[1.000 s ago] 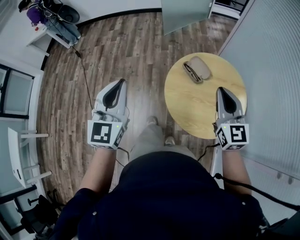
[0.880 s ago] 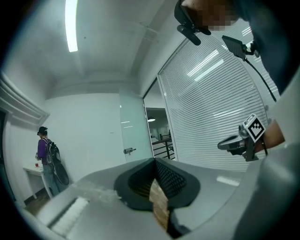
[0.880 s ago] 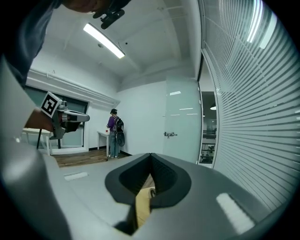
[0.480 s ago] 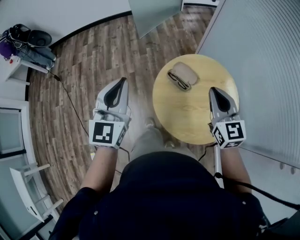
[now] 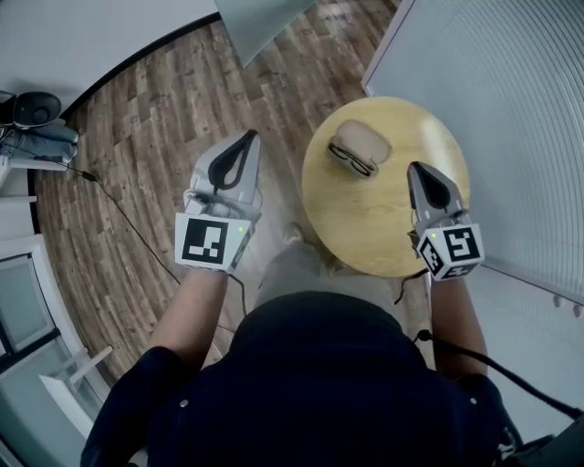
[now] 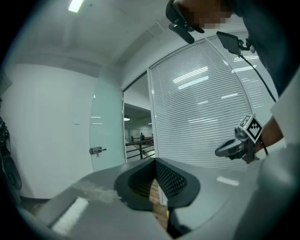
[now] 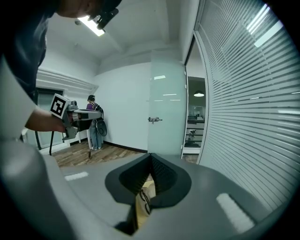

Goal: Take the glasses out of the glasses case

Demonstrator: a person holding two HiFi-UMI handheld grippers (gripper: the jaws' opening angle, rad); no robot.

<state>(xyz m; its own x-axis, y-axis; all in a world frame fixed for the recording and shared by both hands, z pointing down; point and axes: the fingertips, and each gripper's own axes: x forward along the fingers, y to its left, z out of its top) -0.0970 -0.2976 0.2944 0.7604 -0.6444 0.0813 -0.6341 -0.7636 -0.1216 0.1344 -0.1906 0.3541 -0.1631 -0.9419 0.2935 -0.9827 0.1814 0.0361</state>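
A beige glasses case [image 5: 368,138] lies shut at the far side of the round wooden table [image 5: 383,223]. Dark-framed glasses [image 5: 350,160] lie against its near side. My right gripper [image 5: 415,168] hovers over the table's right part, short of the case, jaws shut and empty. In the right gripper view the glasses [image 7: 146,202] show through the slit below the closed tips. My left gripper [image 5: 251,136] is over the floor to the left of the table, tips together with nothing in them. The right gripper [image 6: 230,148] appears in the left gripper view.
A wall of white blinds [image 5: 511,109] runs close behind and right of the table. Wood floor [image 5: 146,137] lies to the left, with a black cable [image 5: 119,214] across it. A frosted glass door [image 5: 260,23] stands beyond. White furniture [image 5: 68,388] is at lower left.
The whole view has swung, so the table sits further left in the picture. My left gripper has moved closer to the table's left edge. The right gripper stays over the table's right part.
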